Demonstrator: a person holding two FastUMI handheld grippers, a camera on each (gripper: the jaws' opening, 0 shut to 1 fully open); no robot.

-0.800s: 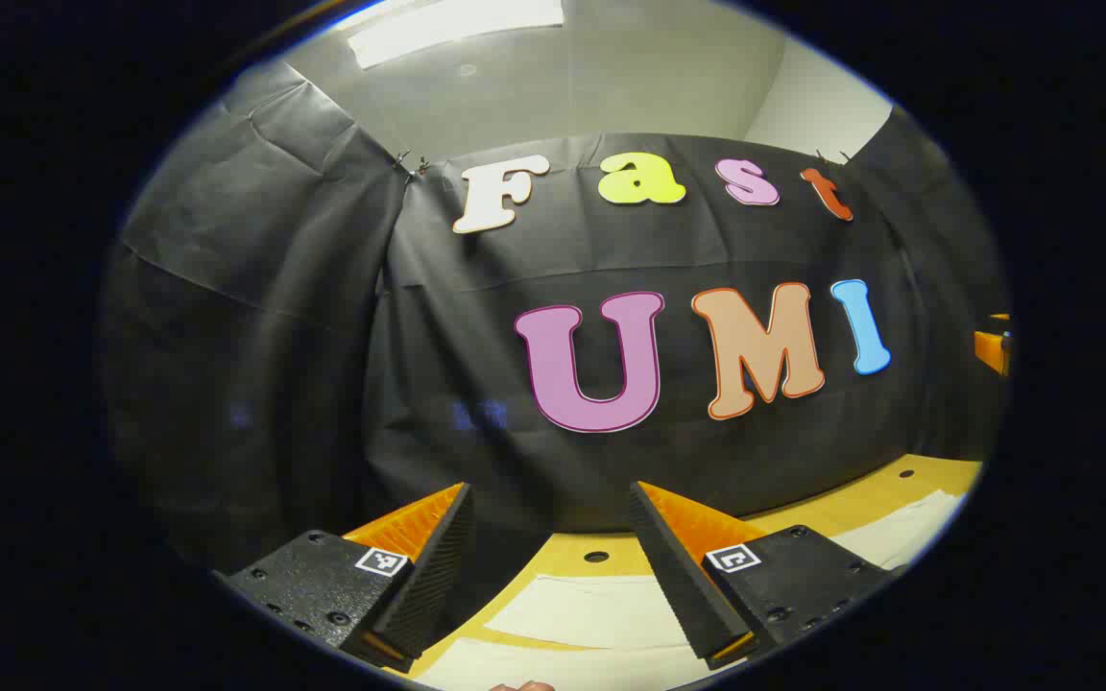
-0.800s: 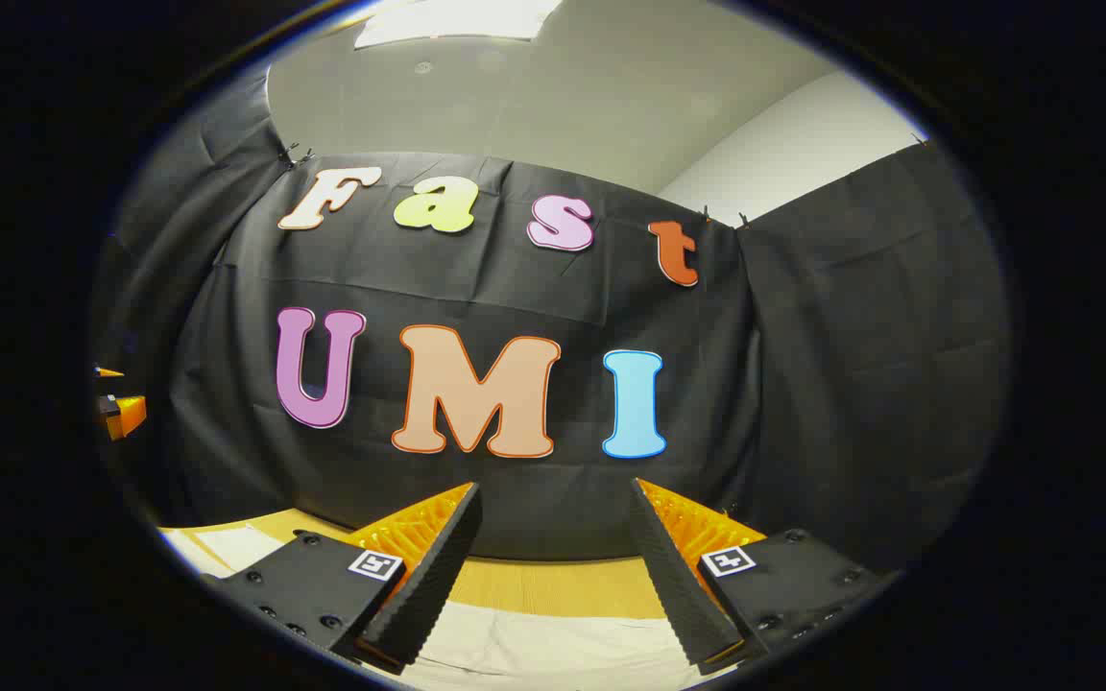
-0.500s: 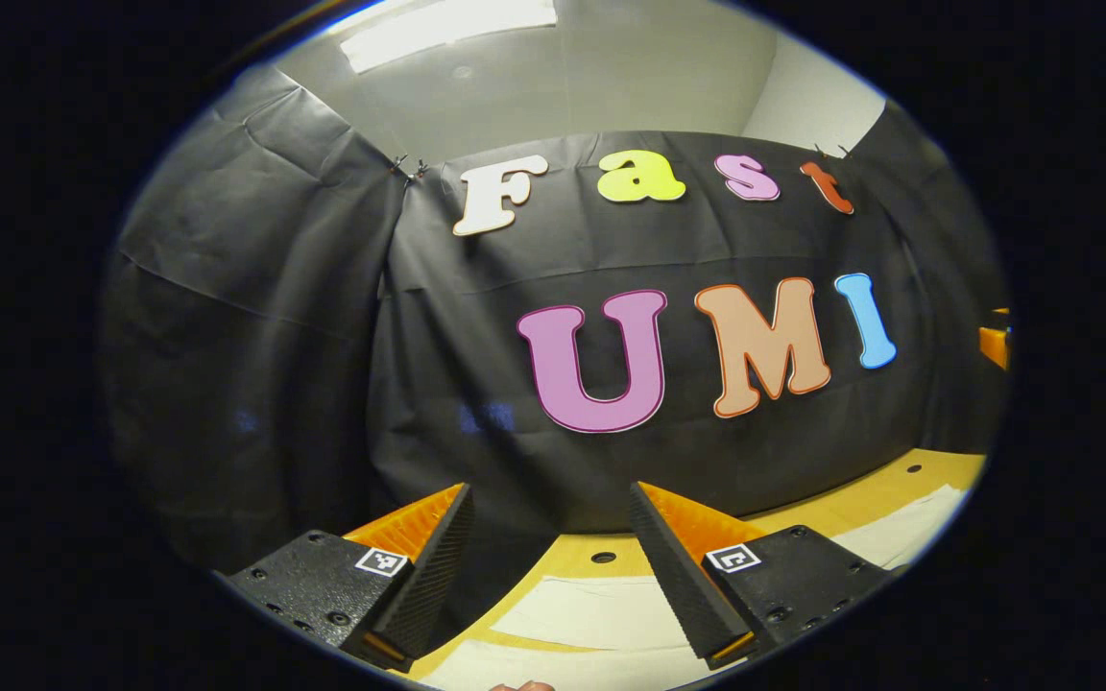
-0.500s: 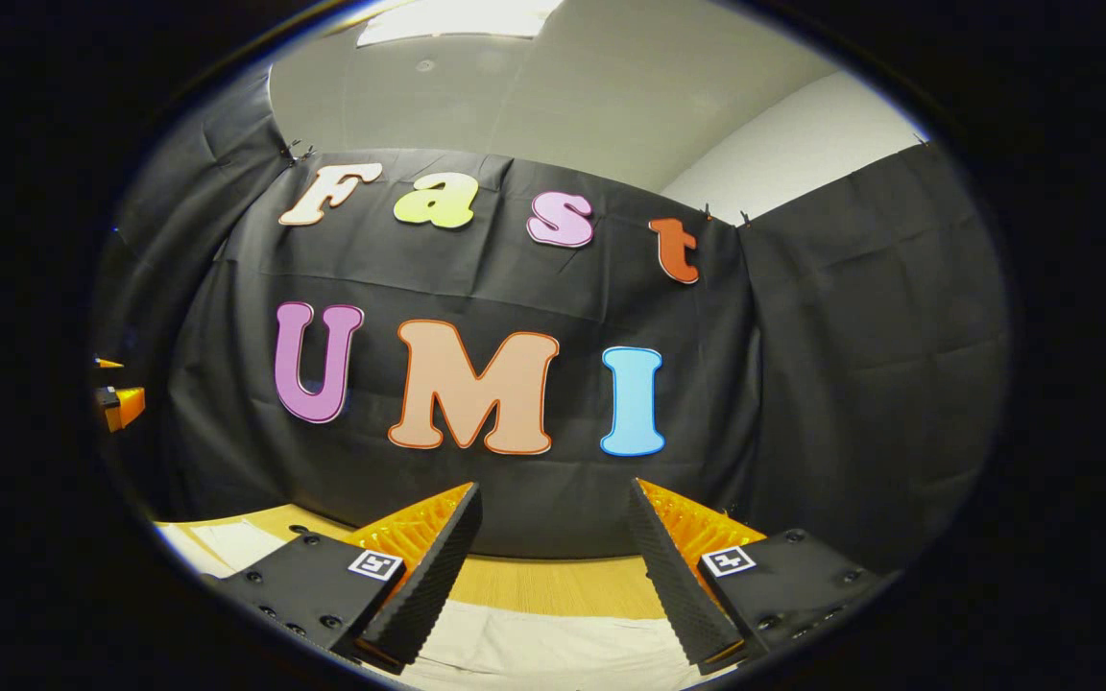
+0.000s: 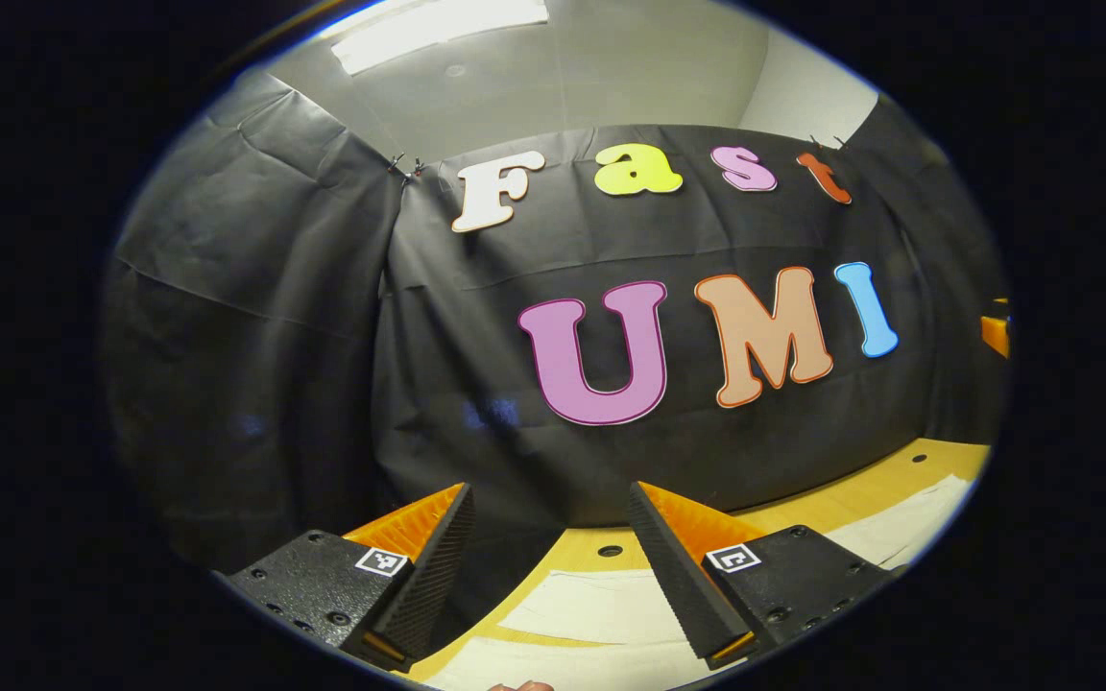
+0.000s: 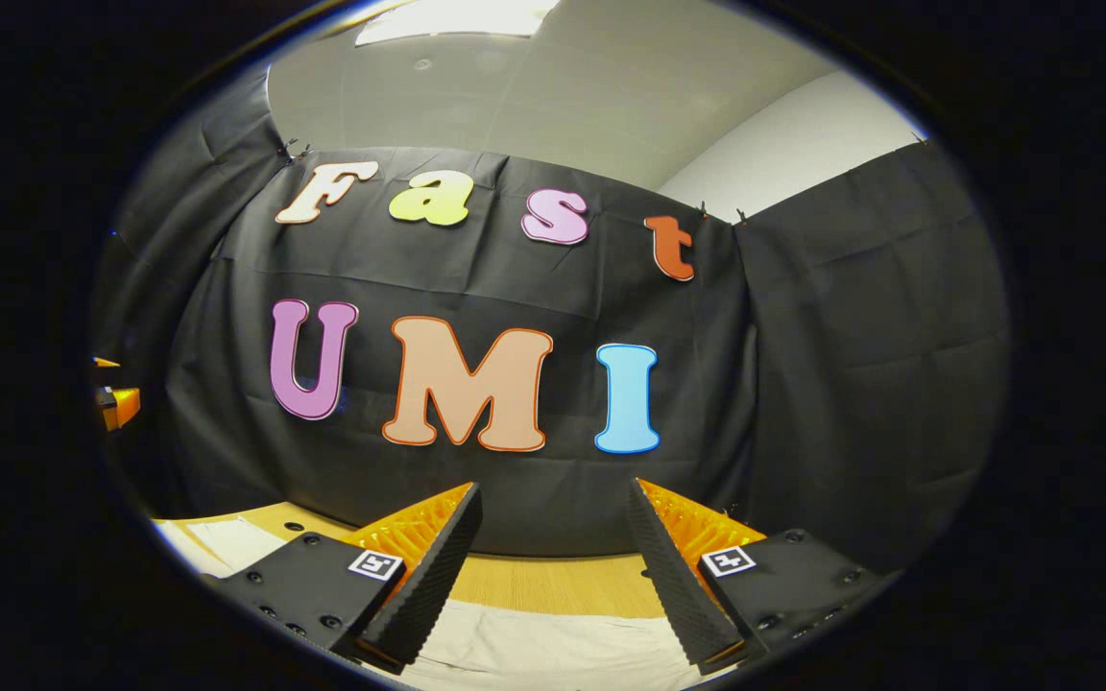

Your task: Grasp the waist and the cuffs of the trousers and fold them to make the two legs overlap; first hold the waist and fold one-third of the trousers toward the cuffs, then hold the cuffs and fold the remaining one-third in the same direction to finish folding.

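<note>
left claw (image 5: 545,537) wide, empty | right claw (image 6: 553,537) wide, empty | both above pale trousers (image 6: 553,648) on counter (image 6: 553,585) | risk: waist probably below view, blind descent may pinch one layer

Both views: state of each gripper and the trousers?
Left gripper: open, holding nothing, above the table.
Right gripper: open, holding nothing.
Trousers: pale cloth lying flat on the table, ungrasped; fold stage cannot be told.
</note>
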